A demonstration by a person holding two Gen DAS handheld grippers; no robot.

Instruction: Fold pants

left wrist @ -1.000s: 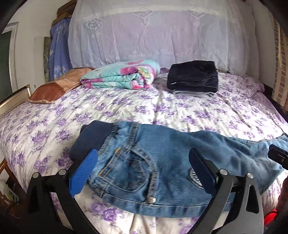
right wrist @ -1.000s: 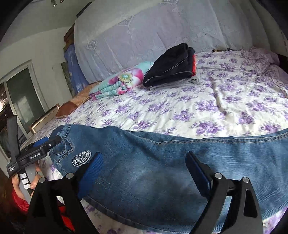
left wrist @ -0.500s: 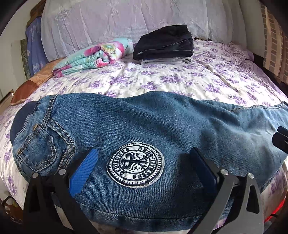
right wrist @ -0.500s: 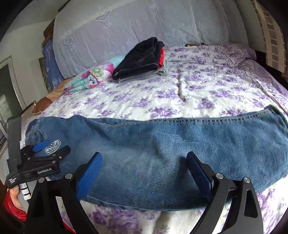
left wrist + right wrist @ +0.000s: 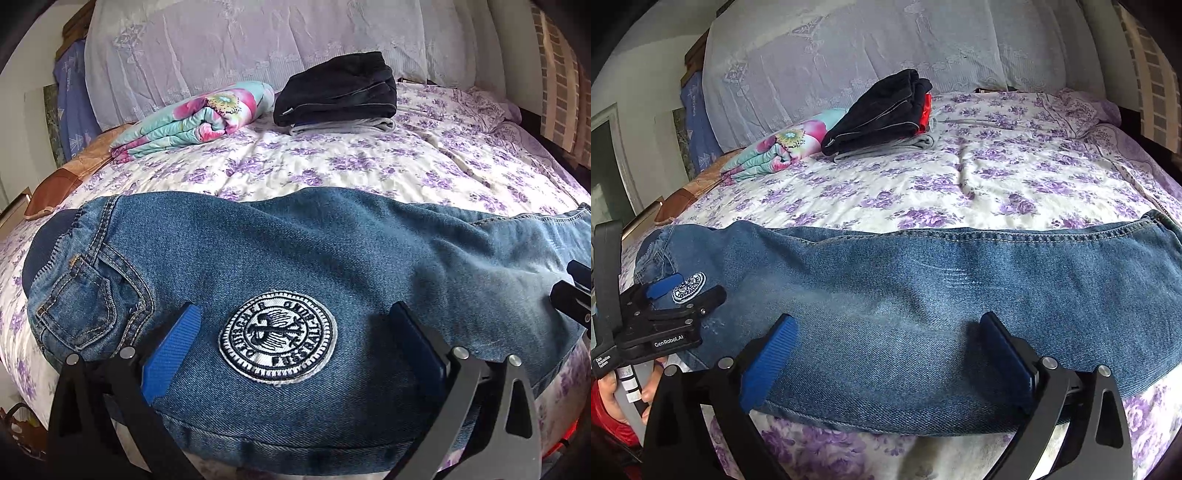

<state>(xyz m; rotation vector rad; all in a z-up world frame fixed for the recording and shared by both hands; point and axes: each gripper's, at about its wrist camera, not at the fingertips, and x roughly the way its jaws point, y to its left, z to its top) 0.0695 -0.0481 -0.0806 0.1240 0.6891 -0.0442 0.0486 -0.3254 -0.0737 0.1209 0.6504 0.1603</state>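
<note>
Blue jeans [image 5: 314,258] lie flat along the near edge of the bed, waist to the left and leg hems to the right [image 5: 960,295]. A round white embroidered patch [image 5: 277,336] sits near the waist. My left gripper [image 5: 295,354] is open, its blue pads straddling the patch just above the denim. It also shows in the right wrist view [image 5: 679,295]. My right gripper [image 5: 886,354] is open over the middle of the legs, holding nothing. Part of it shows at the right edge of the left wrist view [image 5: 572,295].
The bed [image 5: 369,162] has a purple-flowered cover. At the back lie a folded floral quilt [image 5: 195,118], a stack of folded dark clothes [image 5: 336,92] and a brown pillow [image 5: 66,173]. A lace-covered headboard [image 5: 258,44] stands behind.
The left gripper has swung right from the waist pocket to the patch and then nearly stopped. The right gripper has moved right along the legs, so the hem end now shows. Both stayed open.
</note>
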